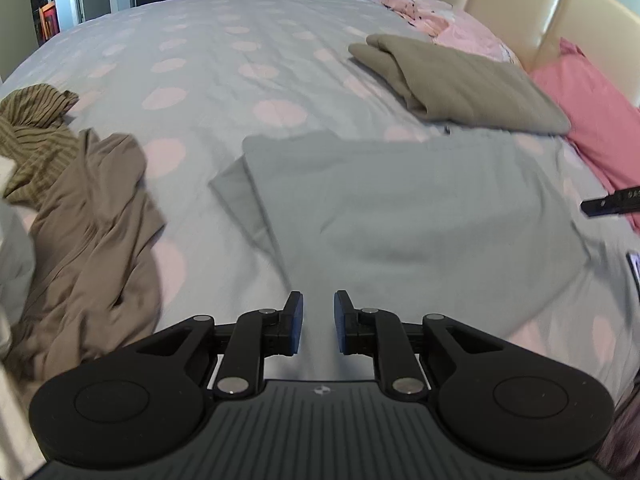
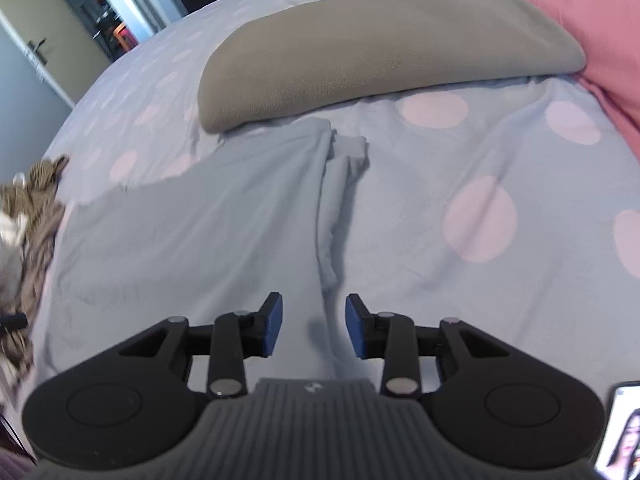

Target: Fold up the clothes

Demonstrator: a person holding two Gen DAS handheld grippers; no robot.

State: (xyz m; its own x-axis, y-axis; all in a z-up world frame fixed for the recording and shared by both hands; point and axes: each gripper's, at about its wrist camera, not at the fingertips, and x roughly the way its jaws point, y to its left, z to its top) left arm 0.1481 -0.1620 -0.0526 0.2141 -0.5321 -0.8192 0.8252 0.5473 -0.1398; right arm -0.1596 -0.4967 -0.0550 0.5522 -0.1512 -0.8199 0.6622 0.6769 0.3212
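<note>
A pale grey-blue garment (image 1: 400, 208) lies flat and folded on the dotted bed cover (image 1: 240, 60). My left gripper (image 1: 319, 322) hovers over its near edge, open a small way, with nothing between the blue pads. In the right wrist view the same garment (image 2: 192, 232) shows its bunched right edge running up the middle. My right gripper (image 2: 314, 330) stands open above that edge and holds nothing. A dark finger of the right gripper (image 1: 612, 202) pokes in at the far right of the left wrist view.
A folded taupe garment (image 1: 460, 80) lies beyond, near a pink pillow (image 1: 600, 120) and a cream headboard (image 1: 520, 0). At the left lie a loose brown garment (image 1: 92, 224) and an olive striped one (image 1: 36, 120). A lit phone (image 2: 624, 432) rests at the lower right.
</note>
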